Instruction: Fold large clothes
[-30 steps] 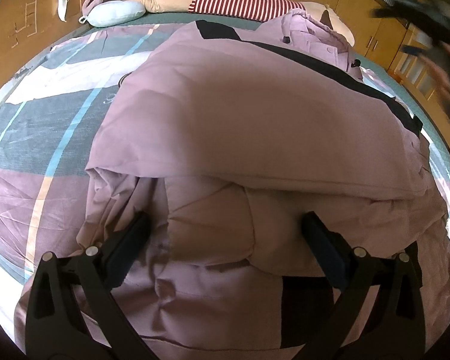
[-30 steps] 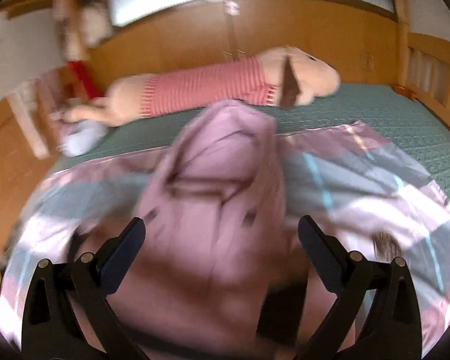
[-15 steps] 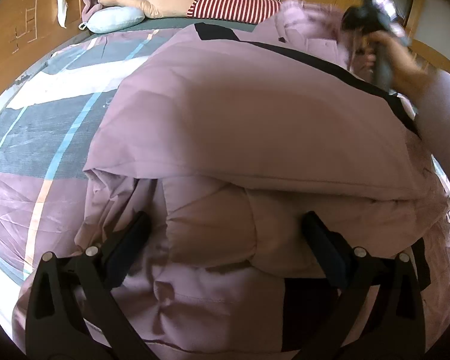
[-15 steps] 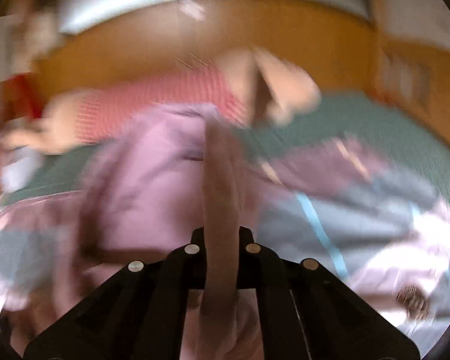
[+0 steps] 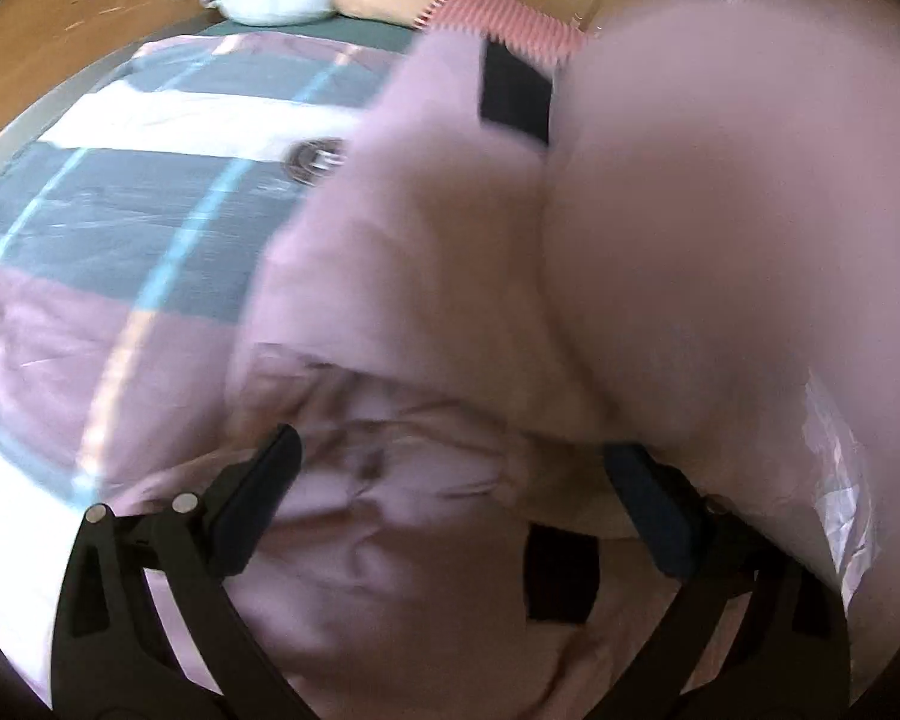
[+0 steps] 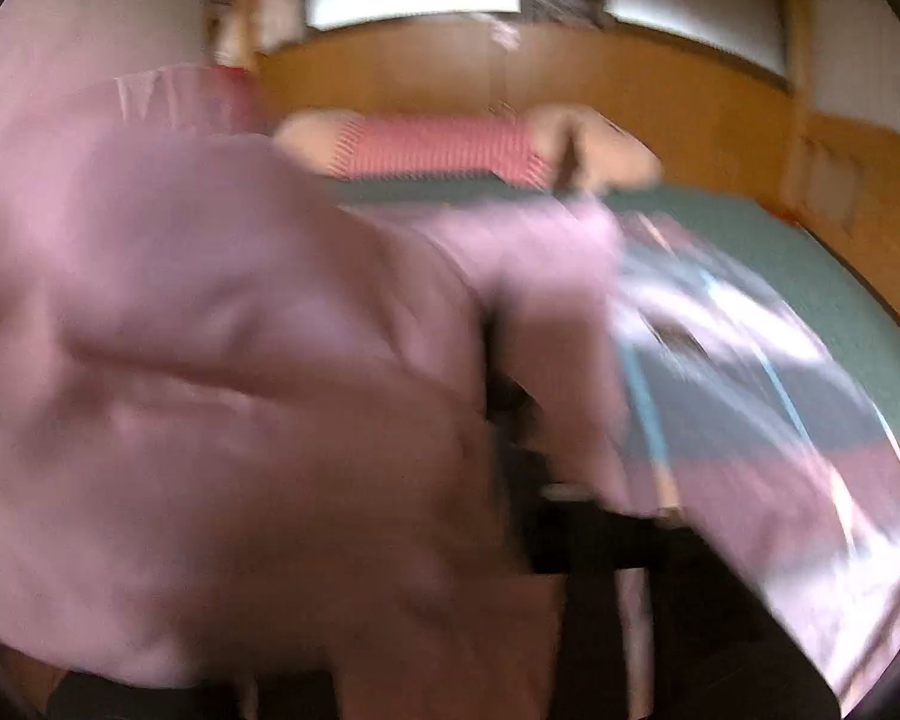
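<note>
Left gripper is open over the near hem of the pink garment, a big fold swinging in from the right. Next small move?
Probably hold the left gripper open and clear until the pink garment's raised flap lands; it is blurred and bulging over the near hem, and the right gripper, jaws opening, is hidden behind cloth.

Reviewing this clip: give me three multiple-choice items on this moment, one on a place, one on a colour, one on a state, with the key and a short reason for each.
1. Where does the long plush toy in a red-and-white striped top lie?
A. at the far edge of the bed
B. on the floor
C. between the left tool's fingers

2. What colour is the large padded garment being folded?
A. yellow
B. mauve pink with black patches
C. white

3. How does the left tool stand?
A. shut on the garment
B. out of view
C. open

Key: A, the plush toy lies beyond the patchwork bedspread; B, the garment is mauve pink; C, the left tool has its fingers wide apart over the cloth.
</note>
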Motion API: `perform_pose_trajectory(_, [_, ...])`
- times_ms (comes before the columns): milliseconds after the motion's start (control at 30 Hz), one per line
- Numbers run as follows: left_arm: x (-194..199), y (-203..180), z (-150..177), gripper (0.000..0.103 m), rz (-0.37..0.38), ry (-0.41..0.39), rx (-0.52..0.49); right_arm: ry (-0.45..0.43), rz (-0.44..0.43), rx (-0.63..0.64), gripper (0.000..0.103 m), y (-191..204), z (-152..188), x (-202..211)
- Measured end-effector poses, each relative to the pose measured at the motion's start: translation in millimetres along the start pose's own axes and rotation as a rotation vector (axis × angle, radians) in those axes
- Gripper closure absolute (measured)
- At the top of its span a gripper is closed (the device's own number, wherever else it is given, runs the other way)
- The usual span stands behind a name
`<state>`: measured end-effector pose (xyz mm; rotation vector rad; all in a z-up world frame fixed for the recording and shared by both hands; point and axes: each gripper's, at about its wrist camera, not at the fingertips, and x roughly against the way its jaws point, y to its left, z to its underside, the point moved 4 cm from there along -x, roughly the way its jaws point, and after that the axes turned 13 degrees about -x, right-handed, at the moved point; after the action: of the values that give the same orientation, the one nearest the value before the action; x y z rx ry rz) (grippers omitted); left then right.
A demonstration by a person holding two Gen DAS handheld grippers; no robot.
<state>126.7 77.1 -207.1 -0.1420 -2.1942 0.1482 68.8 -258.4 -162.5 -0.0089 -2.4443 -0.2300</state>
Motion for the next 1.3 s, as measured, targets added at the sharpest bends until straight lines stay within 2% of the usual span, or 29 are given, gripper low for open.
perform_pose_trajectory(33, [4,8,0,0.002,-0.088,0.015,-0.012,0.005,0.046,-0.003,0.024,-6,8,7])
perform_pose_trajectory(100, [11,21,-2,0.002,-0.171,-0.019,-0.012,0.014,0.106,-0.048,0.024,-19,19,24])
perform_pose_trajectory(167, [15,30,-5,0.002,-0.137,-0.04,0.029,0.002,0.058,-0.139,0.024,-19,17,41])
perform_pose_trajectory(233, [19,33,-6,0.002,-0.063,-0.056,0.073,-0.031,-0.058,-0.196,0.024,2,7,59])
perform_pose_trajectory(300, [22,26,-6,0.002,-0.023,-0.066,0.078,-0.057,-0.147,-0.173,0.024,34,-11,61])
perform_pose_trajectory(400, [24,6,-5,0.002,0.011,-0.053,0.024,-0.038,-0.237,-0.089,0.024,94,-25,44])
perform_pose_trajectory(433, [22,2,-4,0.002,0.02,-0.05,0.012,-0.01,-0.258,-0.064,0.034,114,-21,34])
perform_pose_trajectory(500, [24,-2,1,0.002,0.036,-0.05,0.01,0.07,-0.25,-0.042,0.045,137,-8,9])
perform_pose_trajectory(600, [22,-5,2,0.002,0.056,-0.052,0.004,0.219,-0.132,0.023,0.045,154,29,-43])
perform_pose_trajectory(733, [19,-8,3,0.002,0.056,-0.034,-0.016,0.219,-0.076,0.034,0.044,156,61,-48])
perform_pose_trajectory(867, [9,-12,6,0.002,0.07,-0.007,-0.021,0.262,-0.096,-0.012,0.044,151,73,-37])
perform_pose_trajectory(1000, [0,-20,11,0.002,0.075,0.018,-0.049,0.272,-0.096,0.008,0.044,150,82,-30])
perform_pose_trajectory(1133, [-10,-28,17,0.002,0.091,0.047,-0.067,0.3,-0.107,-0.019,0.045,141,82,-45])
perform_pose_trajectory(1200, [-16,-32,19,0.002,0.072,0.051,-0.087,0.317,-0.121,-0.054,0.044,134,86,-43])
perform_pose_trajectory(1300, [-27,-40,23,0.002,0.002,0.08,-0.167,0.365,-0.163,-0.137,0.042,122,83,-36])
